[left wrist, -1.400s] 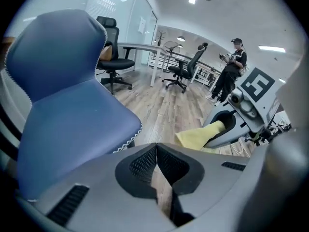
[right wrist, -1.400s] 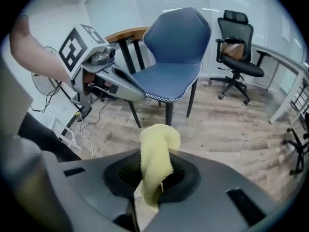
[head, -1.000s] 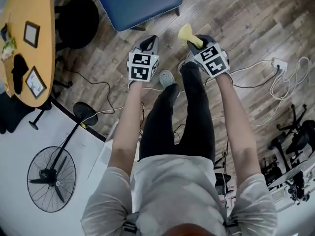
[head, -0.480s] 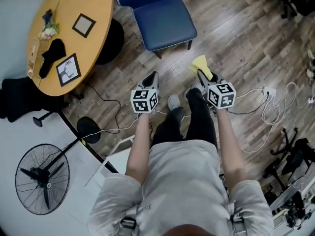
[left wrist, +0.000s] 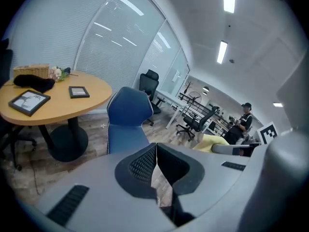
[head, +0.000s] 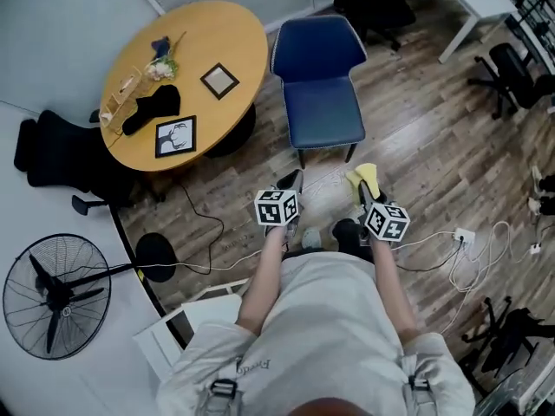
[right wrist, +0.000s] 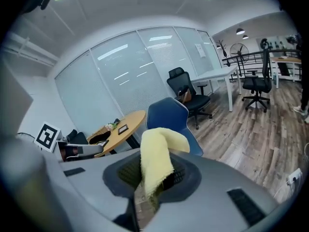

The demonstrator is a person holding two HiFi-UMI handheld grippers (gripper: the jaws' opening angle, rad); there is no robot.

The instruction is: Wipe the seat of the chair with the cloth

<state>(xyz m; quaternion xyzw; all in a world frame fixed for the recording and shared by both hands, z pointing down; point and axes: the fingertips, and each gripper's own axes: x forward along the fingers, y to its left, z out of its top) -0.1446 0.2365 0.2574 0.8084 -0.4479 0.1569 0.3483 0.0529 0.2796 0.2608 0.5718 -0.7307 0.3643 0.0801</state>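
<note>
Wood floor (head: pixel 434 154) fills the frame, with the blue chair (head: pixel 323 102) at upper centre beside a table (head: pixel 234 42) (upper left). Below the chair, clear of its seat, the right gripper (head: pixel 364 191) clamps the yellow cloth (head: pixel 365 177); the left gripper (head: pixel 292 180) has its jaws pressed together, holding nothing

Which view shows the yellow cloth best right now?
Right gripper view: the yellow cloth fills the centre, clamped in the right gripper and drooping forward. Head view shows only a small yellow patch; left gripper view catches a sliver at right.
</note>
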